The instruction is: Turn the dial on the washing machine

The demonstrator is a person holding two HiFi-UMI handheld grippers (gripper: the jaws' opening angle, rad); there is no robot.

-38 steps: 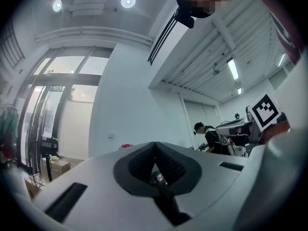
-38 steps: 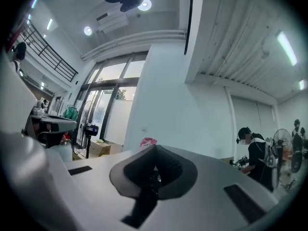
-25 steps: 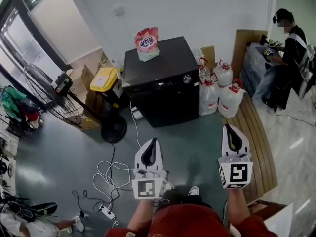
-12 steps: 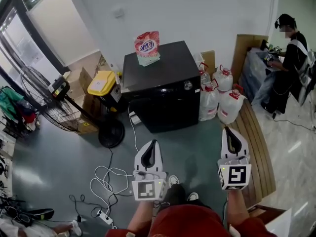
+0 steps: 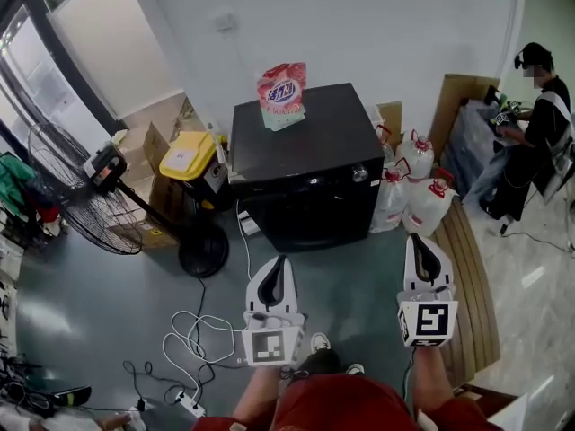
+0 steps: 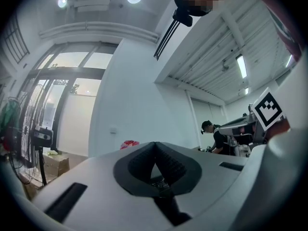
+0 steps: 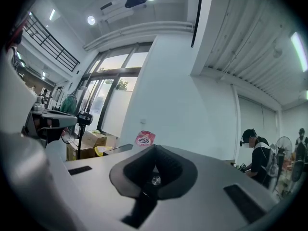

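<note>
The black washing machine stands against the white wall, with its silver dial at the upper right of its front. A pink detergent bag sits on its top. My left gripper and right gripper are held side by side over the grey floor, both pointing at the machine and well short of it. The jaws of each meet at the tips with nothing between them. In the left gripper view the left gripper is shut; in the right gripper view the right gripper is shut too.
A standing fan and a yellow-lidded bin are left of the machine. Water jugs stand at its right, beside a wooden slatted platform. White cables lie on the floor at left. A person works at far right.
The washing machine has grown larger and shifted right in the head view as I moved toward it. Both grippers stay shut and keep their side-by-side pose.
</note>
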